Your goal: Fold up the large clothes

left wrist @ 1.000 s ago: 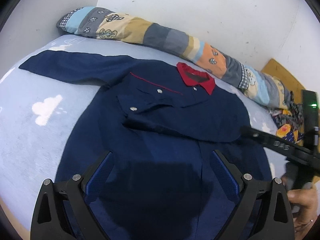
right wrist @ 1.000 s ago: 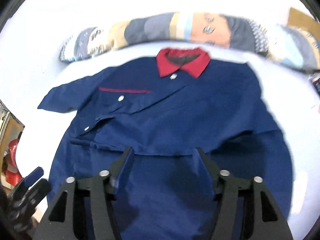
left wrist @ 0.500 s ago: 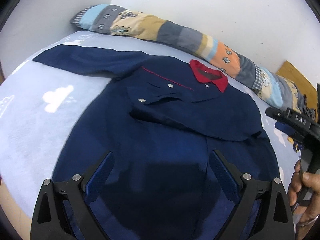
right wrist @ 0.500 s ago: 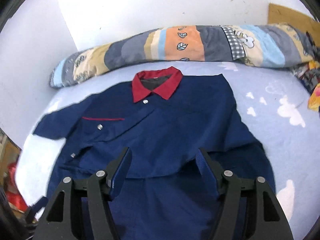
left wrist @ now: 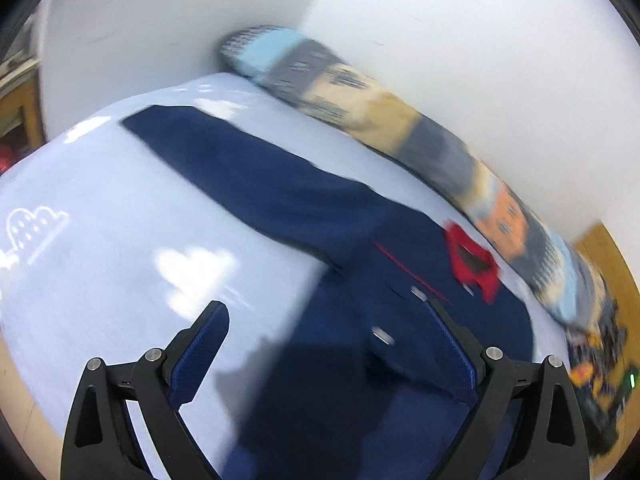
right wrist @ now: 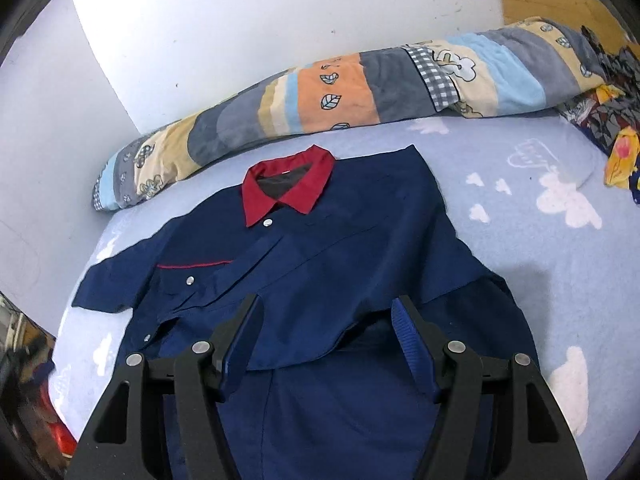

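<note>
Navy work shirt (right wrist: 340,264) spread face-up on a pale blue bed sheet (right wrist: 560,248) printed with white clouds, red collar (right wrist: 286,186) toward the wall. Right-hand sleeve folded in across the chest, its lower edge lying just ahead of the right gripper (right wrist: 326,336). Left-hand sleeve (left wrist: 256,176) stretched out straight across the sheet, seen mainly in the left wrist view. Hem cut off at the bottom of both views, hidden behind the gripper bodies.

Right gripper hovering over the lower front of the shirt, blue-padded fingers (right wrist: 412,344) spread wide, nothing between them. Left gripper (left wrist: 328,344) likewise wide apart and holding nothing, one finger over bare sheet, the other over navy cloth. Contact with the fabric impossible to judge in either view.

Left wrist view heavily smeared: snaps, collar and pocket trim reduced to streaks. Patchwork bolster (right wrist: 360,92) along the wall behind the collar, sharp only in the right view. Patterned cloth heap (right wrist: 612,120) at the far right corner, partly cut off by the frame edge.
</note>
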Available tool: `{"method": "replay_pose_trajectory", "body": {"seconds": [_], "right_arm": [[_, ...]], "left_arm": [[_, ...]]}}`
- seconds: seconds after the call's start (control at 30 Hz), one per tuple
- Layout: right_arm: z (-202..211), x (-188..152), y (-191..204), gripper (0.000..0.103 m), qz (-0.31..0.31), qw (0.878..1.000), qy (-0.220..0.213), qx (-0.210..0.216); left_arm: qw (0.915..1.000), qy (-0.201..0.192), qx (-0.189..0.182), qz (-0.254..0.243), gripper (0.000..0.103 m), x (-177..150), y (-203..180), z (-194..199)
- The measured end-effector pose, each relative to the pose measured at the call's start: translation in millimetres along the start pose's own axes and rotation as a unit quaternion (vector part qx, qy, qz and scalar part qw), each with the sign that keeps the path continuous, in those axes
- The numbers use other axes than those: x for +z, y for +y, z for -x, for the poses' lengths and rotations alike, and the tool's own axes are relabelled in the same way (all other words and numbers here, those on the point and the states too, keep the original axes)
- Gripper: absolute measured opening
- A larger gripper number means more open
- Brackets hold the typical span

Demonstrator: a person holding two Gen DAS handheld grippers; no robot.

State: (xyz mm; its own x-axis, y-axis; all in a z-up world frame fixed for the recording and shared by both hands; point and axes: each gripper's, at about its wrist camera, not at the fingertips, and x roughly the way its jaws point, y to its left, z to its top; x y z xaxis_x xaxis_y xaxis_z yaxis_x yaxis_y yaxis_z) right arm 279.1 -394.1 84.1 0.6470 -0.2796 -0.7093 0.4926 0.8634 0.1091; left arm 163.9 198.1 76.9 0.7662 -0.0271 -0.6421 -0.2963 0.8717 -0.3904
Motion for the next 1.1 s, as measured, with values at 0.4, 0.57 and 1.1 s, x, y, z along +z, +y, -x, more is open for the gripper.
{"method": "replay_pose_trajectory", "body": {"seconds": [0.4,0.57,1.1], "right_arm": [[-14,-3,18,0.069,0.051,0.998,0.016,-0.012],[-29,-8,22,0.069,0.065,0.997,0.038,-0.021],[-54,-18,34,0.069,0.099,0.993,0.038,-0.051]], "left_arm": [[0.9652,0.007,-0.017,0.261,0.065,180,131,-64],[0.9409,-0.03,-0.067,0.331,0.058,215,180,-112],[0.9447,-0.09,-0.073,0.307,0.007,225,255,-222]]}}
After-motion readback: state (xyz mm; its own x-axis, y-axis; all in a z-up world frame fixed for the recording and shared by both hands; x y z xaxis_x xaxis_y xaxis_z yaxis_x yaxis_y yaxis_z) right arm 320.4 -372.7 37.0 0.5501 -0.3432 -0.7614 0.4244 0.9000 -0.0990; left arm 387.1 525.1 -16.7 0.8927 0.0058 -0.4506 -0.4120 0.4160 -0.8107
